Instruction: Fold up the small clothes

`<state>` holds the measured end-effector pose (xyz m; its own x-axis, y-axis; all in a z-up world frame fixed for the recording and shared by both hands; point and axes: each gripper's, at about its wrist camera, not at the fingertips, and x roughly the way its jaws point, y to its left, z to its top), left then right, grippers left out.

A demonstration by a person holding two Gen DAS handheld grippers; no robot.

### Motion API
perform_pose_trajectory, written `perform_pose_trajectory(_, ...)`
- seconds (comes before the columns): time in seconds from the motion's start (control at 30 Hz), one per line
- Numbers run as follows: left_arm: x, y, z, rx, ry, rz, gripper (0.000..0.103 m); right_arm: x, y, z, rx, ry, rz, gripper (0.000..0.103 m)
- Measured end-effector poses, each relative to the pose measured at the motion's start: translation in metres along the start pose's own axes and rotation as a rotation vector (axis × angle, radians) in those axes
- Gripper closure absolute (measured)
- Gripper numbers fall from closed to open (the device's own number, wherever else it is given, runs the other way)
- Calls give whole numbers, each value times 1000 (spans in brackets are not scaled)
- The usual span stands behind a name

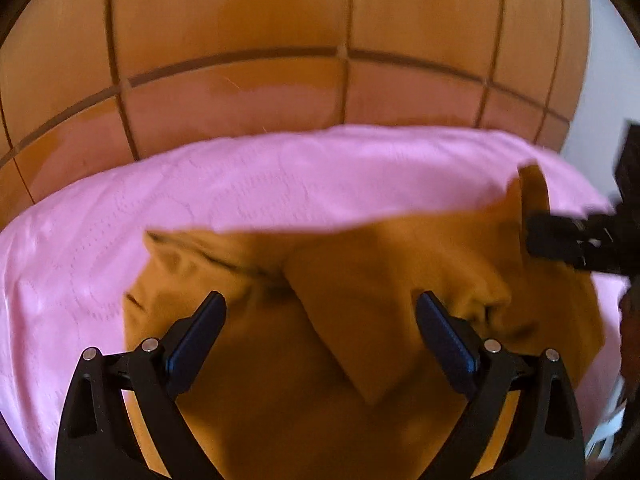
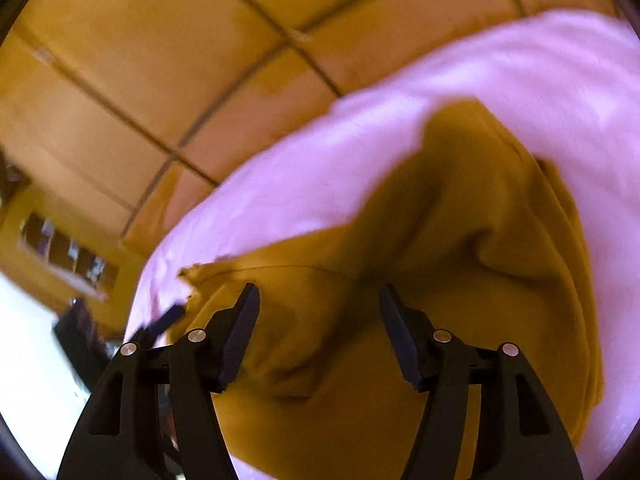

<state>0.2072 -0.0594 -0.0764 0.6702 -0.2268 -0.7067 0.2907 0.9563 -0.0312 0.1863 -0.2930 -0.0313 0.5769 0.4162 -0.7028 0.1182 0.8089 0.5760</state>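
Note:
A mustard-brown small garment (image 1: 320,340) lies rumpled on a pink bed sheet (image 1: 280,184). My left gripper (image 1: 320,320) hovers over its near part with jaws wide open and empty. In the left wrist view the right gripper (image 1: 568,240) comes in from the right beside a raised corner of the cloth (image 1: 534,192). In the right wrist view the garment (image 2: 440,260) is bunched with deep folds, and my right gripper (image 2: 320,312) is over it, open, nothing between the fingers. The left gripper's finger (image 2: 168,316) shows at the garment's left edge.
Behind the bed is a wooden panelled wall or headboard (image 1: 280,40) with dark grooves. A white wall (image 1: 608,80) is at the far right. In the right wrist view a wooden shelf with small items (image 2: 68,252) stands at the left.

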Motion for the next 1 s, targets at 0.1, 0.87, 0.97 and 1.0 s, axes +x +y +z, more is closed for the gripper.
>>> perform_pose_trajectory(0.1, 6, 4, -5, -49, 18, -13, 8, 18, -5, 13, 29, 9, 42, 81)
perform_pose_trajectory(0.87, 3, 12, 4, -152, 51, 24, 7, 2, 42, 4, -322, -193, -85, 87)
perform_pose_trajectory(0.97, 19, 8, 1, -102, 93, 65, 6, 19, 46, -2, -355, -155, -101, 87)
perform_pose_trajectory(1.0, 22, 8, -2, -100, 101, 68, 6, 22, 46, -3, -355, -145, -108, 87)
